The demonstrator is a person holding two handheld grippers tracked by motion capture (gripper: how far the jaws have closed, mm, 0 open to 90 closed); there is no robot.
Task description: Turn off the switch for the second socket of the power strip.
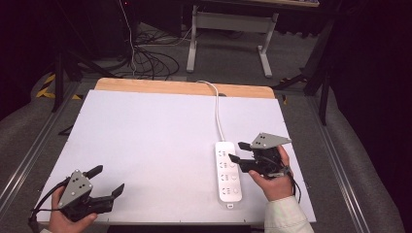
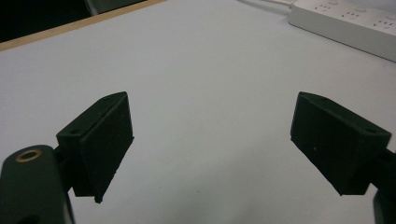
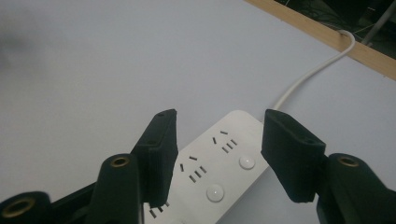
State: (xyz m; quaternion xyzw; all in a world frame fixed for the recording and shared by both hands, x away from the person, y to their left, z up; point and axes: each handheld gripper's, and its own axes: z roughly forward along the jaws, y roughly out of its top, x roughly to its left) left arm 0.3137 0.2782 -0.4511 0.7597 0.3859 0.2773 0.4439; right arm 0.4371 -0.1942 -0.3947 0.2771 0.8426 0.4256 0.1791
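High view: power strip [image 1: 229, 171] is laid lengthwise front-to-back, cord [image 1: 217, 109] end away — right tool [image 1: 235, 152] and left tool [image 1: 109, 181] are held agape.

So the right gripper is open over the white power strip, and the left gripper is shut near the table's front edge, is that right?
Not quite: the left gripper is open too, its jaws standing wide apart in the left gripper view. The right gripper is indeed open over the white power strip.

White surface [image 1: 145, 145] w/ wood strip along 12 o'clock edge; white power strip [image 1: 228, 172] flat at approx 4 o'clock, cord [image 1: 217, 109] running to 12.
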